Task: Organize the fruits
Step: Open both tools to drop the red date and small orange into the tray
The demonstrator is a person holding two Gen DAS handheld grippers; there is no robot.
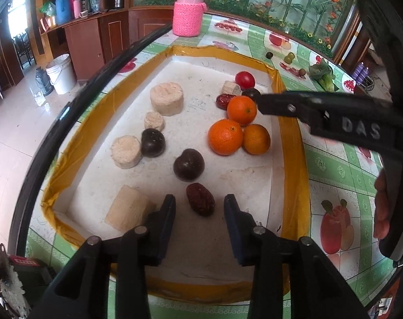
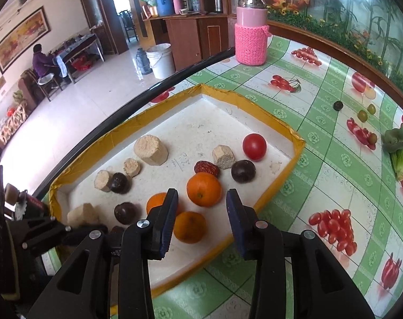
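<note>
Fruit sorting, white tray point(image 1: 228, 66): both tongs parted, empty.
Left tongs point(image 1: 199, 207) straddling red date point(image 1: 200, 199); risk: uneven closing, date rolling away.

The bench point(image 2: 302, 159) wears a green fruit-print cloth. On it sit a yellow-rimmed tray point(image 2: 297, 143), a pink flask point(image 2: 250, 37), leafy greens point(image 2: 398, 146) and small loose fruits point(image 2: 362, 115).

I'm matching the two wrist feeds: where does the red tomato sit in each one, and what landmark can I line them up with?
Left wrist view: the red tomato sits at the tray's far right corner, beyond the oranges.
Right wrist view: the red tomato lies right of centre, near the tray's right wall, beside a pale block.
Shared landmark: the pink knitted bottle standing on the tablecloth beyond the tray.
</note>
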